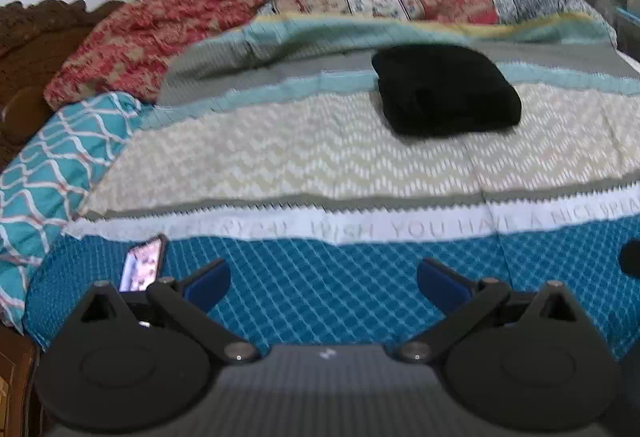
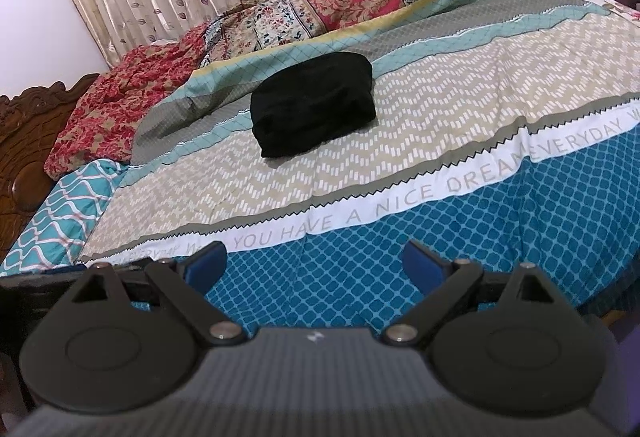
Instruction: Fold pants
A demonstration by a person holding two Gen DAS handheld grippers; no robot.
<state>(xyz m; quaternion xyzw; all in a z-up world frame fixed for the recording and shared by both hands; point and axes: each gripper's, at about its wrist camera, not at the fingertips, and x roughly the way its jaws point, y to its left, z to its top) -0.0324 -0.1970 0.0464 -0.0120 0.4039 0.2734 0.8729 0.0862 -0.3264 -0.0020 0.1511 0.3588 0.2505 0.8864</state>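
Soft, light black pants [image 2: 314,105] folded upper centre on bed [image 2: 440,125] (seemingly done); left gripper [image 1: 324,279] and right gripper [image 2: 314,265] jaws wide apart, empty.

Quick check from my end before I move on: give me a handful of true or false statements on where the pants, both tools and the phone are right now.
1. The black pants lie in a compact folded bundle on the bedspread. True.
2. The left tool is shut on the pants. False: it is open, holds nothing, and hangs over the blue part of the bedspread, well short of the pants.
3. The right tool is open and empty. True.
4. A phone lies on top of the pants. False: it is on the bedspread's blue part by the left tool, apart from the pants.
5. The pants are spread out flat at full length. False: they are folded small.
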